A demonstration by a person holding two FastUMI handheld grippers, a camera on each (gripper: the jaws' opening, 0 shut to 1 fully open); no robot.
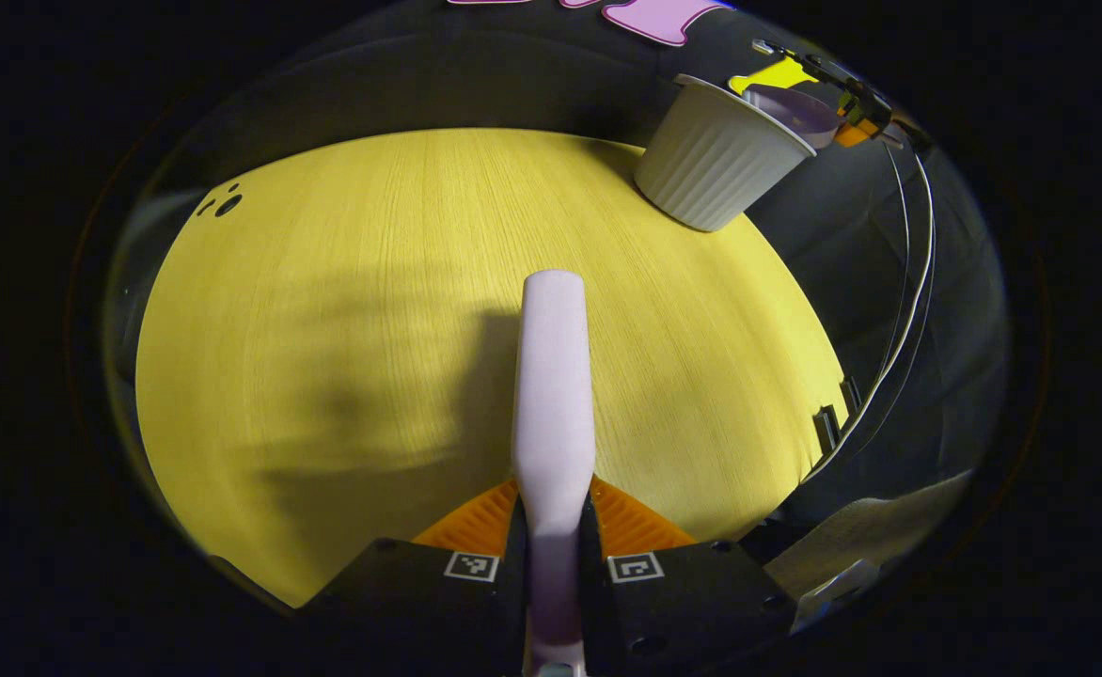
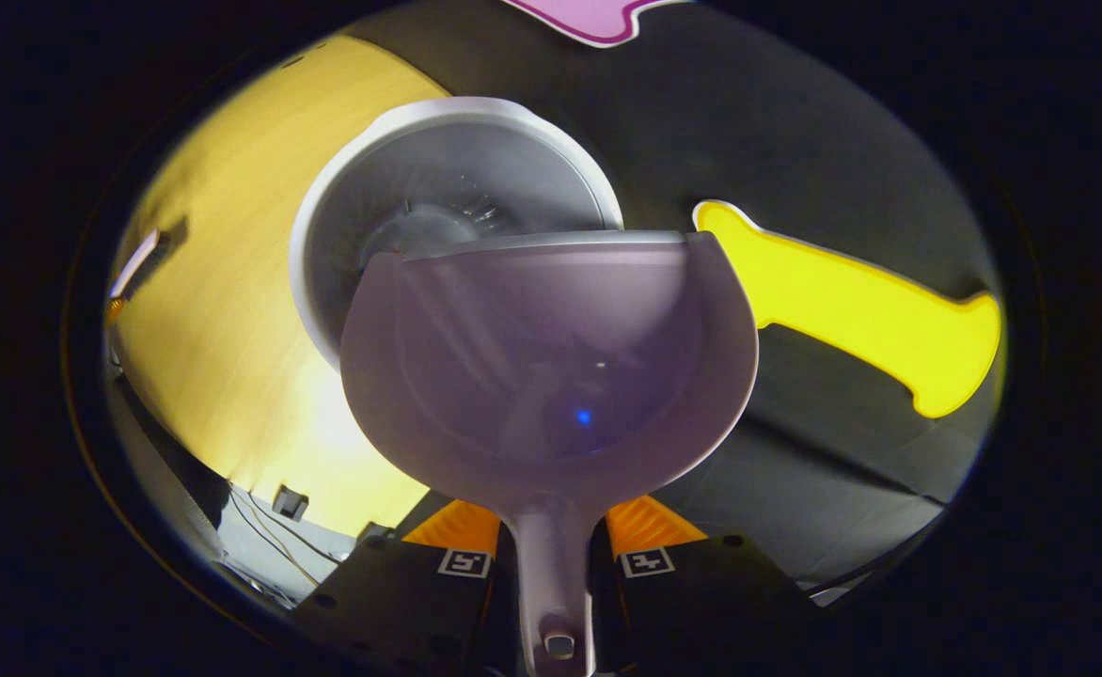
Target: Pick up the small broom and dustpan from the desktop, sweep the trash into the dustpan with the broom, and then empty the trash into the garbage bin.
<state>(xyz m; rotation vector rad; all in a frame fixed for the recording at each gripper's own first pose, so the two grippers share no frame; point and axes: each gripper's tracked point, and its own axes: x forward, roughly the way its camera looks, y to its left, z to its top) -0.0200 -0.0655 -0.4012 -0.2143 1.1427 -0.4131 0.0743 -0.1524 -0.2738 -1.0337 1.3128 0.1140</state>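
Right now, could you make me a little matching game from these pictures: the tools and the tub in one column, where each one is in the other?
Things:
1. pale lilac plastic broom
2. lilac plastic dustpan
3. white ribbed bin
4. yellow wooden desktop

Places:
A. tipped over the bin's mouth
B. under the broom
C. clamped in the left gripper
D. at the desk's far edge

Pairs: 1-C, 2-A, 3-D, 4-B

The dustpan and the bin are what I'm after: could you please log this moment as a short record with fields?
left gripper: shut on the broom handle, held over the yellow desktop
right gripper: shut on the dustpan handle
dustpan: its front lip over the bin's mouth, pan looks empty
garbage bin: white, ribbed, at the desktop's far edge
bin contents: something pale inside, too unclear to name
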